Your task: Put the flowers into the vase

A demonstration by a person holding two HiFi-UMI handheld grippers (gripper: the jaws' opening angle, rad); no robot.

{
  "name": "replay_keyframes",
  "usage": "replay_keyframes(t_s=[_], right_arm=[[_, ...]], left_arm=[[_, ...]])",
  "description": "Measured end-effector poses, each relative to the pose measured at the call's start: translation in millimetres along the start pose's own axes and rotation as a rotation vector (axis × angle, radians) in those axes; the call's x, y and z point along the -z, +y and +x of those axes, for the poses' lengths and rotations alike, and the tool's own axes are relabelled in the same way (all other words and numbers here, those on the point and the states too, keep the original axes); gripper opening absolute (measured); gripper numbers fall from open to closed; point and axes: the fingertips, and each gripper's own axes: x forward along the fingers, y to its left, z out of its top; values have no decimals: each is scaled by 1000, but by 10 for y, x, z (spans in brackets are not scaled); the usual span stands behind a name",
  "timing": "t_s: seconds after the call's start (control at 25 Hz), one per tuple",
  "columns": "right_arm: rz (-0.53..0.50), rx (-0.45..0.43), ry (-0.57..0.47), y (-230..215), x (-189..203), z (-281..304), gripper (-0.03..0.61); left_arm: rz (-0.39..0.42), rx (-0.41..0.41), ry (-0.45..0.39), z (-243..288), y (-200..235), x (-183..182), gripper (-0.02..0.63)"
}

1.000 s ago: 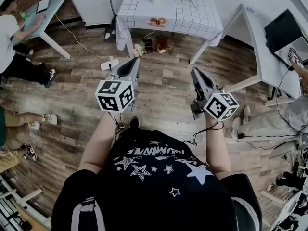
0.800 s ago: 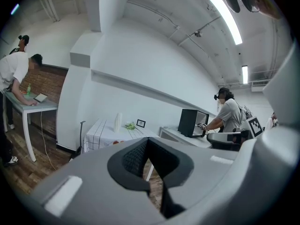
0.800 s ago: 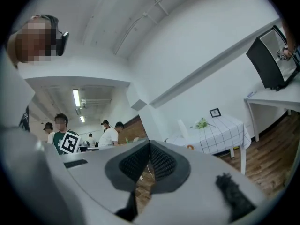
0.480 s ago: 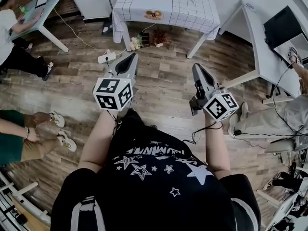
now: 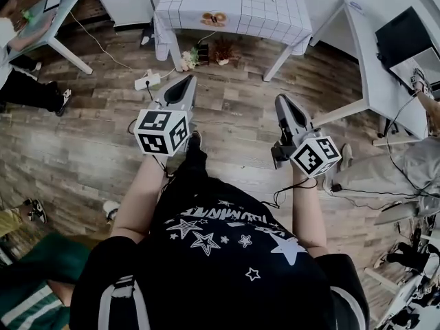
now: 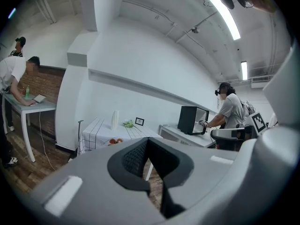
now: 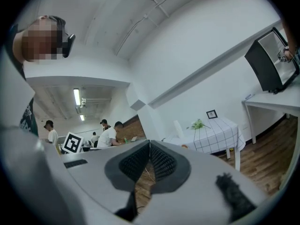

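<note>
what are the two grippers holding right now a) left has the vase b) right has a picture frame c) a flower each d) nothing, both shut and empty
d: the left gripper and the right gripper each show jaws pressed together with nothing between, and the flowers lie on the checked table ahead.

White grid-lined tablecloth (image 5: 240,9), green flowers (image 7: 198,124), white vase (image 6: 115,119), brown plank floor (image 5: 227,115), black shirt (image 5: 220,267) with white stars.

Bright ceiling strip lights (image 6: 224,14), fisheye-bent dark edges, soft shadows
</note>
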Motion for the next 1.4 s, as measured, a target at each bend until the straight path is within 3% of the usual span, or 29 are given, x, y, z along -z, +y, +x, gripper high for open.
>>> replay_keyframes(t_s=[0.28, 0.76, 1.4], right_arm=[[-11, 22, -5, -300, -81, 413, 12], [-54, -24, 32, -563, -323, 1782, 12], [-72, 25, 102, -781, -162, 2941, 12]], left_arm=[[-13, 21, 1, 433, 241, -56, 9], [-21, 32, 2, 1283, 965, -404, 9], [-46, 68, 55, 1850, 1841, -487, 9]])
